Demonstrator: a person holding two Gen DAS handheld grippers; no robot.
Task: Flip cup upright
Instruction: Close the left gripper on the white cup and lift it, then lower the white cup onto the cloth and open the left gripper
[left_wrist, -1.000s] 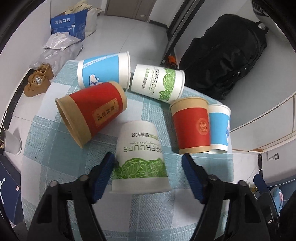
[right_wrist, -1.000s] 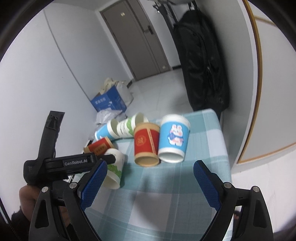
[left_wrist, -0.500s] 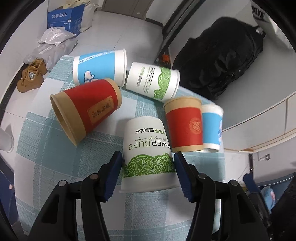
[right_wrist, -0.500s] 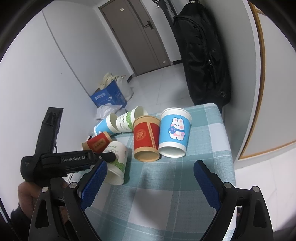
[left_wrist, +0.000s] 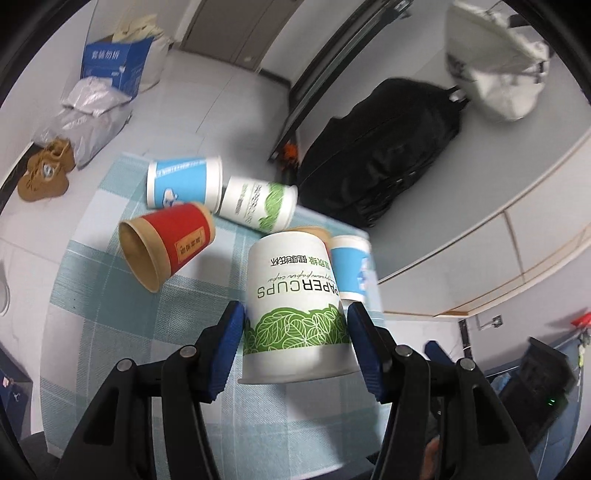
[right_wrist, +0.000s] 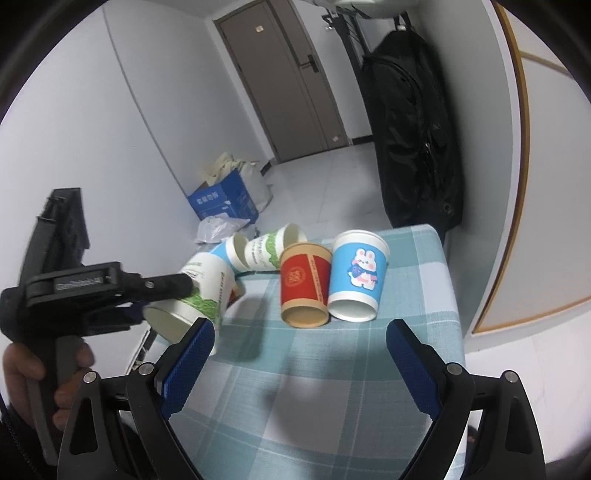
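Above the checked table (right_wrist: 332, 369), left claw (left_wrist: 295, 332) clamping green-leaf cup (left_wrist: 295, 306), right claw (right_wrist: 299, 365) wide, empty.

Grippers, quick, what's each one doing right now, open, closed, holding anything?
Left gripper: closed on the white and green paper cup, lifted off the table.
Right gripper: open, holding nothing.

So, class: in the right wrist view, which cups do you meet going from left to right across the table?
Held leaf-print cup → lying leaf-print cup → red cup → blue rabbit cup.
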